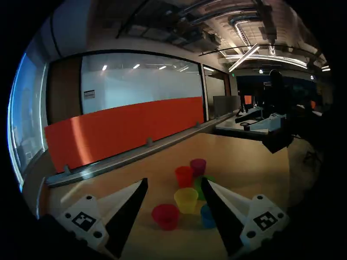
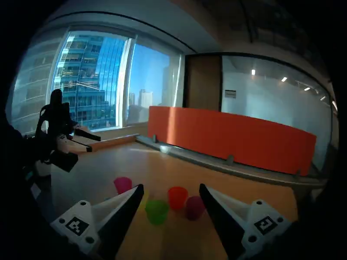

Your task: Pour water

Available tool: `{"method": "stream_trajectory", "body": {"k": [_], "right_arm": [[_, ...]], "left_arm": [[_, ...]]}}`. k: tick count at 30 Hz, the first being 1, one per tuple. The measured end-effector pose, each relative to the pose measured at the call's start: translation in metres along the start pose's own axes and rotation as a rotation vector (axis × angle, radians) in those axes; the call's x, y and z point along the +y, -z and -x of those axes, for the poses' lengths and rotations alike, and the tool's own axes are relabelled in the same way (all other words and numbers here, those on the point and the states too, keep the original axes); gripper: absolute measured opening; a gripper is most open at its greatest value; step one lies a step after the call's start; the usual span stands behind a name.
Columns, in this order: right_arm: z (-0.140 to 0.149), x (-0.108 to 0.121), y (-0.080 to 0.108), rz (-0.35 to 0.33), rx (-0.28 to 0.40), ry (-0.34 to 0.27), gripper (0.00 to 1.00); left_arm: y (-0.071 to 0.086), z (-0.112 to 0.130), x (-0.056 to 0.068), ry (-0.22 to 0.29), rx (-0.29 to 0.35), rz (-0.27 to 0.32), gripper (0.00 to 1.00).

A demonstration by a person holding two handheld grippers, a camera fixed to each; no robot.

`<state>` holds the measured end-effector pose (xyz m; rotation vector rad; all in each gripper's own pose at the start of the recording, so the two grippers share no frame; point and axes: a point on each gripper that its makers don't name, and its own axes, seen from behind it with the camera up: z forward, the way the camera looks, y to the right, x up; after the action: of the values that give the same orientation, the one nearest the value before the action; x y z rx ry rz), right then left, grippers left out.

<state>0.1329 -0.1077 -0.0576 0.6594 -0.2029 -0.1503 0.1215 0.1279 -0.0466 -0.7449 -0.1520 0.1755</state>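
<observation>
Left claw and right claw gape, empty; the cups huddle midway on the bench, off its edges; so tightly packed, a finger reaching one may topple neighbours.

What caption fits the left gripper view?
Left tongs, open, point toward six coloured cups on a wooden table.

Light wooden bench. Six plastic cups stand upright on it in a loose cluster: pink cup, yellow cup, blue cup, green cup, red cup, purple cup. Yellow cup just beside blue cup; pink cup slightly apart.
</observation>
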Motion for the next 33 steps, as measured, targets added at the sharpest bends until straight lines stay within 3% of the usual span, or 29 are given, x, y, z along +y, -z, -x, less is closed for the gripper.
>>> {"method": "stream_trajectory", "body": {"k": [14,33], "right_arm": [[0.034,-0.014,-0.011,-0.055,-0.084,0.037,0.99],[0.087,-0.018,-0.030,-0.080,-0.168,0.007,0.99]], "left_arm": [[-0.016,0.048,0.038,-0.014,-0.098,0.116,0.91],[-0.030,0.130,0.071,-0.025,-0.264,0.209,0.91]]}}
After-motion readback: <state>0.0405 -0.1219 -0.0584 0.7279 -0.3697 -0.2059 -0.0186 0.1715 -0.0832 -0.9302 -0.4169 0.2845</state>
